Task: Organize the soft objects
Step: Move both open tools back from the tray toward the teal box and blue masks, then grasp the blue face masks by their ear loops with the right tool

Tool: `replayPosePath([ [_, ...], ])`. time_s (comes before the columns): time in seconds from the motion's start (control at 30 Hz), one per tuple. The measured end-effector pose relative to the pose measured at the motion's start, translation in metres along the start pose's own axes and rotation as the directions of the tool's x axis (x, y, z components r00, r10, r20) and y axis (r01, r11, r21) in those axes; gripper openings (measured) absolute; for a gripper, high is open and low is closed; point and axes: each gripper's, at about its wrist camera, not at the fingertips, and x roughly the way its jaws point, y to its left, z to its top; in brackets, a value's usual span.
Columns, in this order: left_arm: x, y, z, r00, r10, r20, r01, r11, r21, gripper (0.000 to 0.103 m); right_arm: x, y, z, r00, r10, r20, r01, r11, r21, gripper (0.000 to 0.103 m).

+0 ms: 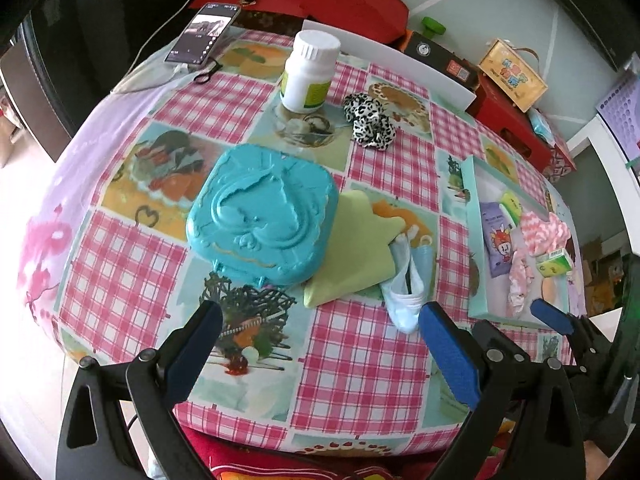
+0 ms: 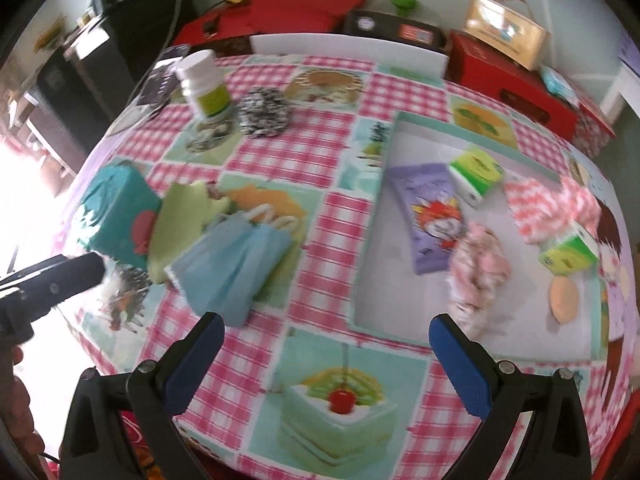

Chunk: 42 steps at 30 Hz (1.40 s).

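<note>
Both the left gripper [image 1: 320,344] and the right gripper [image 2: 326,354] hang released, holding nothing. Beyond, at twelve o'clock, the pale blue pleated face mask [image 1: 404,280] lies beside the green star-shaped sponge [image 1: 352,252]; the leopard-print fabric scrunchie [image 1: 370,120] sits farther, at one o'clock.

Left gripper [image 1: 320,348] hovers low, jaws spread wide, nothing between the pads. Right gripper [image 2: 326,360] likewise wide open and empty, beside the left one. Bit of a hand [image 2: 18,412] at frame edge.

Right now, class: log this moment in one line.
left gripper open | right gripper open | face mask outside tray
</note>
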Motion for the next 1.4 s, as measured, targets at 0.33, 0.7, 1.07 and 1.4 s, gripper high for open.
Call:
replayPosePath([
  [0.33,0.006,0.017,-0.001,1.000,-0.018,-0.013,0.018,1.000,-0.017,0.099,0.009,0.026,0.009,0.999,0.038,0.023,-0.037,0.998,-0.050,0.103],
  [0.7,0.015,0.028,-0.002,0.999,-0.026,-0.031,0.025,0.999,-0.040,0.099,0.017,0.027,0.030,0.996,0.075,0.043,-0.075,0.997,0.005,0.103],
  [1.07,0.022,0.035,-0.004,0.999,-0.024,-0.049,0.021,0.998,-0.052,0.099,0.049,0.029,0.022,0.995,0.091,-0.034,-0.090,0.996,0.022,0.103],
  [1.4,0.026,0.038,-0.005,0.998,-0.029,-0.059,0.025,0.998,-0.058,0.099,0.063,0.029,0.012,0.993,0.085,-0.079,-0.084,0.996,0.016,0.103],
])
